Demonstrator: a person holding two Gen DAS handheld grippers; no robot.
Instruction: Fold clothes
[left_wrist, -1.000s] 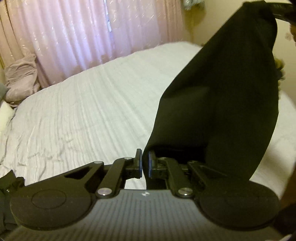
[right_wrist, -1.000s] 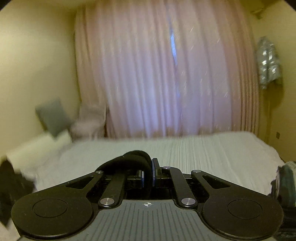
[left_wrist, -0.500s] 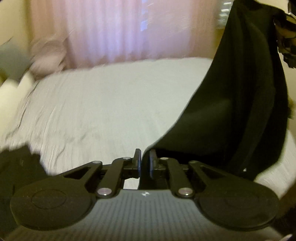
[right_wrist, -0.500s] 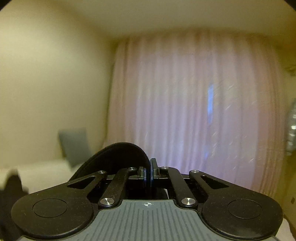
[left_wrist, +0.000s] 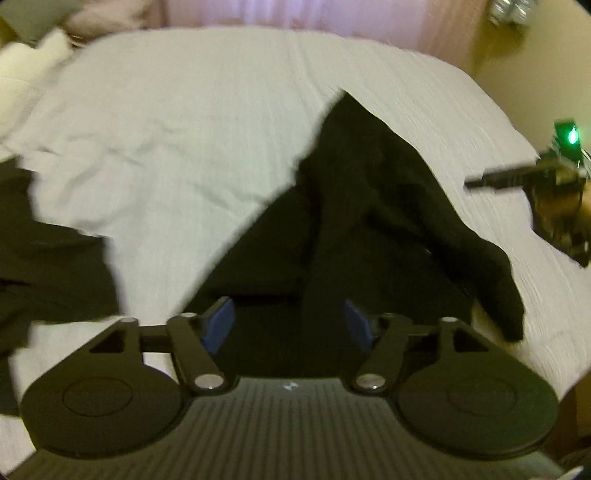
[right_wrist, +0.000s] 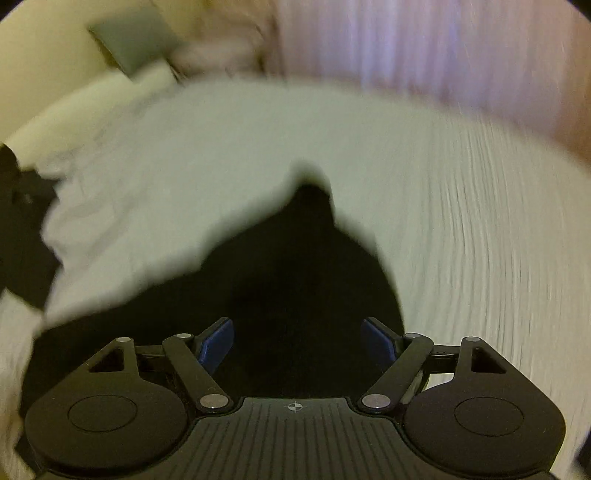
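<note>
While its jaws were opening, the left gripper looked steeply down at a bed in the left wrist view. Its blue pads stood well apart at the bottom centre of the frame, with dark cloth lying between them but not pressed by either. That cloth was a black garment, spread in a rumpled, peaked heap from the bottom centre up toward the middle of the frame, resting on the white bedspread. It appeared to have been let down there so it could be laid flat for folding. More dark clothes lay at the left edge. At the right edge, blurred, the right gripper reached in over the bed. Pink curtains ran along the top.

Seen from the right wrist view, the picture was heavily smeared. The right gripper had its jaws opening too, blue pads wide apart at the bottom centre. The black garment filled the space between and beyond them, rising to a point mid-frame; neither pad pressed it. White bedspread surrounded it, a grey pillow sat in the upper left, and pink curtains crossed the top right.
</note>
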